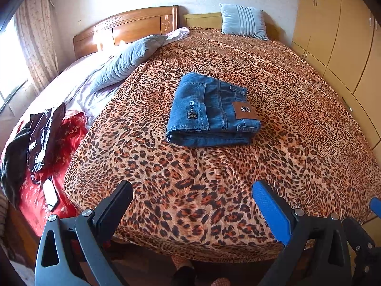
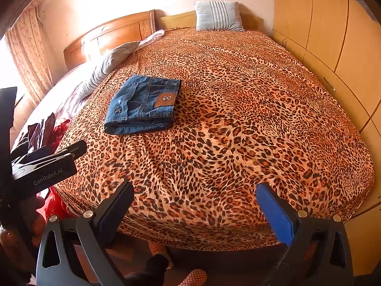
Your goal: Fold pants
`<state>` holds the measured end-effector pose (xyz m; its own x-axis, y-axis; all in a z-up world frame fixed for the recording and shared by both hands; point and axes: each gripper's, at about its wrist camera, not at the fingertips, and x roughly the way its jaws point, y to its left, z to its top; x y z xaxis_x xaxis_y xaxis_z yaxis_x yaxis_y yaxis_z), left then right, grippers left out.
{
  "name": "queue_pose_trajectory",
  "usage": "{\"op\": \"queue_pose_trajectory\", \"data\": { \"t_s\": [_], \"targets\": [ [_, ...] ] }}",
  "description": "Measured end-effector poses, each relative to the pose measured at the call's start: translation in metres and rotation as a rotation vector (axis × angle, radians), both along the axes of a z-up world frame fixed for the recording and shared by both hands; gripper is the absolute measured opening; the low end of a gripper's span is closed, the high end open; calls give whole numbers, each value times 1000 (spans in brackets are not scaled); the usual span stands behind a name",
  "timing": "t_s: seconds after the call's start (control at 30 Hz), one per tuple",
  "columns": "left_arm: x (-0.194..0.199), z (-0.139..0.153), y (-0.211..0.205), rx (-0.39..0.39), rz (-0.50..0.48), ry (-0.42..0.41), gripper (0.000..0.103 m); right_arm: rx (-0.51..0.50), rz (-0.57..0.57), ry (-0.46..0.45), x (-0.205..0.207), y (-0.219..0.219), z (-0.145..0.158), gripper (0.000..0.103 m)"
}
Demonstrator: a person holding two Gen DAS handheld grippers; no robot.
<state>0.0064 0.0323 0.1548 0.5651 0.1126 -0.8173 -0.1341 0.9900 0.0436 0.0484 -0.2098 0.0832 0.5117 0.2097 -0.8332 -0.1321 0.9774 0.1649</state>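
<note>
Pants (image 1: 212,112) look pretty much done; blue jeans folded into a compact rectangle, lying on the leopard-print bedspread (image 1: 297,131) toward the foot half of the bed, leather waistband patch (image 1: 244,110) facing up; the striped pillow (image 1: 243,21) is well behind the jeans at the headboard end, and the grey pillow (image 1: 128,59) sits off to their left-rear; past that side there's a heap of red and dark clothes (image 1: 47,138) at the bed's edge.

Left gripper (image 1: 193,202) hovers at the foot edge, well short of the jeans, jaws spread wide and holding nothing; right gripper (image 2: 195,205) same deal, released and empty, with the jeans off to its front-left. My guess is both sit back like this because the fold is finished and nothing needs pinning down; the stack looks tidy enough to hold itself, thick denim layers squared up on the near edge. If anything's left it'd be a light pat to flatten it.
</note>
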Motion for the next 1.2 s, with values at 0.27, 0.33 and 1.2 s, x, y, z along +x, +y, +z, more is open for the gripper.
{"op": "queue_pose_trajectory", "data": {
  "t_s": [0.27,0.33,1.2],
  "targets": [
    [4,-1,-6,9,-7,4,102,-4,-5,9,1,-4,-3,103],
    [5,-1,-6,9,-6,6,102,-5,-7,12,1,-5,-3,103],
    [11,-7,-14,14,-16,37,102,-7,0,23,6,-8,-7,103]
  ]
}}
